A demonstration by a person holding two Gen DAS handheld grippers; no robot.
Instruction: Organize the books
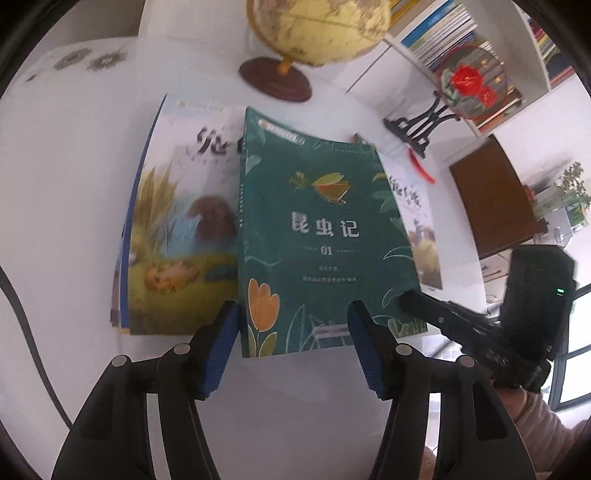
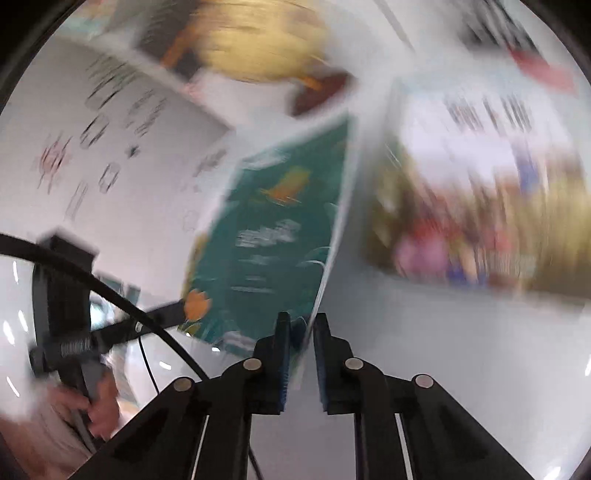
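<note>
A green book (image 1: 317,229) with a tulip on its cover sits in the middle of the left wrist view, over the white table (image 1: 66,221). My left gripper (image 1: 293,314) is open, its blue pads standing on either side of the book's lower left part without pressing it. My right gripper (image 1: 404,297) comes in from the right and pinches the book's lower right corner. The right wrist view is blurred. There the green book (image 2: 269,236) stands tilted, its edge running down between the nearly closed pads of my right gripper (image 2: 301,321). One of the left gripper's fingers (image 2: 162,314) reaches the tulip corner.
A picture book (image 1: 177,229) lies left of the green one and another (image 1: 421,221) right of it. Behind them stand a globe (image 1: 317,29) and a round fan on a black stand (image 1: 469,85). A white bookshelf (image 1: 443,29) fills the back right. A person's hand (image 2: 99,406) holds the left gripper.
</note>
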